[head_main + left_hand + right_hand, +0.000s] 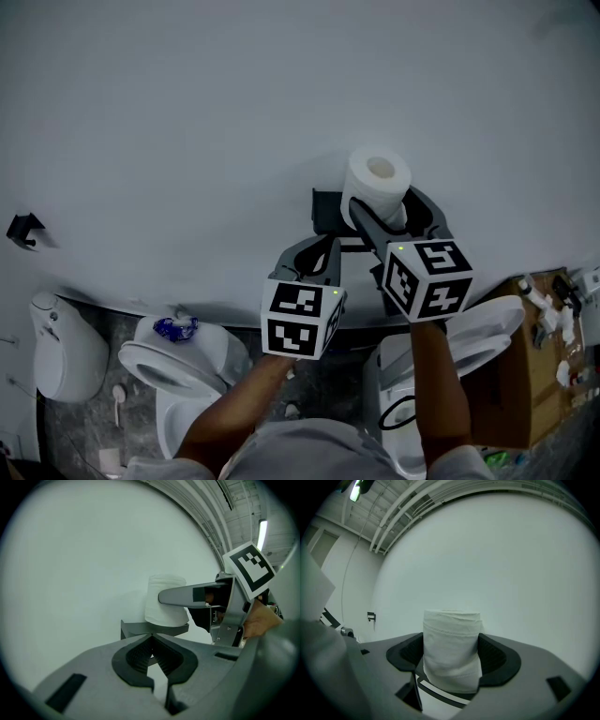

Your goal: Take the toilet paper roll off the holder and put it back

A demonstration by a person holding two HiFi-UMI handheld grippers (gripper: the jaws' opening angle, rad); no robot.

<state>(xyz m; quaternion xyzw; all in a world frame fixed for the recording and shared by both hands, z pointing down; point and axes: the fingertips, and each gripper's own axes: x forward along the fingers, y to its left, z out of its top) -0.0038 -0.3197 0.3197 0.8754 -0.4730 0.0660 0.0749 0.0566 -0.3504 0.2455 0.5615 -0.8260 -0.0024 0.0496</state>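
A white toilet paper roll [378, 184] stands upright against the white wall on a dark holder [324, 210]. My right gripper [395, 212] is shut on the roll, one jaw on each side. In the right gripper view the roll [452, 648] fills the gap between the dark pads [493, 657], with the holder's bar [440, 694] just beneath it. My left gripper [328, 246] hangs shut and empty just below and left of the holder. From the left gripper view [150, 638] the roll [164, 599] rests on the holder's shelf [154, 629].
Below the wall are two white toilets [178, 364] [473, 342], one under each arm, and a white fixture [61, 349] at far left. A small black hook [23, 228] sticks out of the wall at left. A cardboard box [530, 375] with bottles stands at right.
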